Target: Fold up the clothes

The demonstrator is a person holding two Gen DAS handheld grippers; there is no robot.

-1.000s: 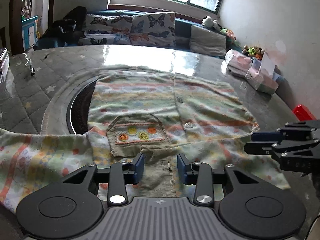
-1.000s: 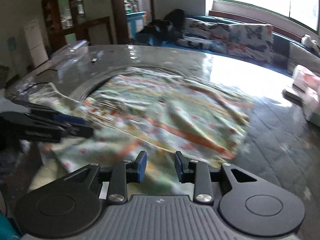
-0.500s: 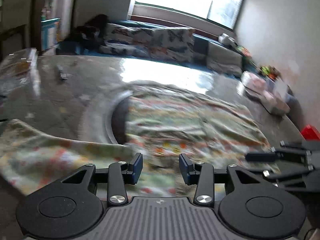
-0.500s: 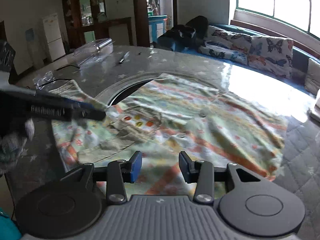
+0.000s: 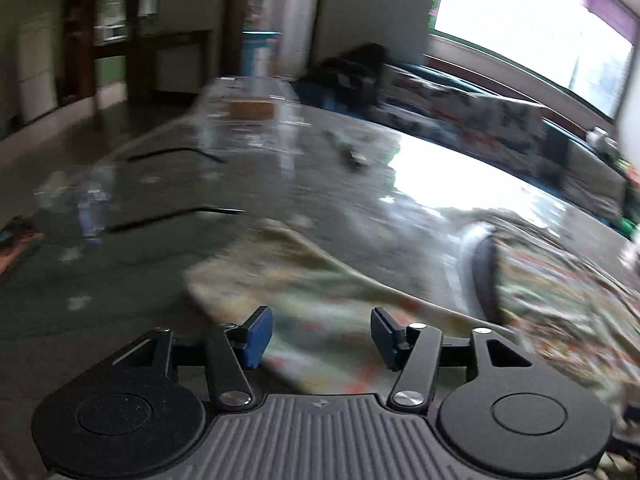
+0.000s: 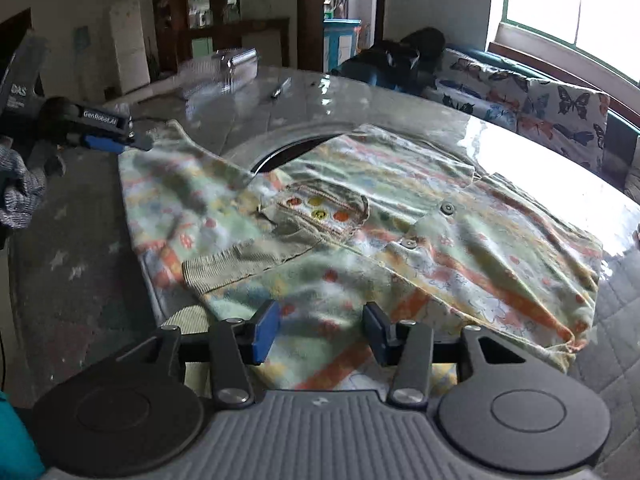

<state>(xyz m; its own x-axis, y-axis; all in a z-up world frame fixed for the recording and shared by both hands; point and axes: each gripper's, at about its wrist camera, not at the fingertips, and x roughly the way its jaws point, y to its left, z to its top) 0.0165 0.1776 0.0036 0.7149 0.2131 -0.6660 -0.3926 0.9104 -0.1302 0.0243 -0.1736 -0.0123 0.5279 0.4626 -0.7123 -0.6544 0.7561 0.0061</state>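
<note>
Both the left gripper (image 5: 318, 334) and right gripper (image 6: 320, 330) have just been opening; fingers apart, nothing clamped. The step appears to be reaching for the sleeve (image 6: 172, 168) of the cardigan (image 6: 400, 232). Next move: close on its edge and fold inward.

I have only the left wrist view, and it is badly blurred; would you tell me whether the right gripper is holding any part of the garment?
Observer: No. The right gripper hangs over the garment's near hem. Its jaws are apart, just opened wider, with nothing pinched.
Operator: Thank you. Where is my left gripper on the cloth?
Observer: The left gripper is at the far tip of the spread sleeve. Its jaws have also just opened wider.
Operator: Is anything lying on the garment's front?
Observer: A ribbed cuff lies across it, near the pocket.
</note>
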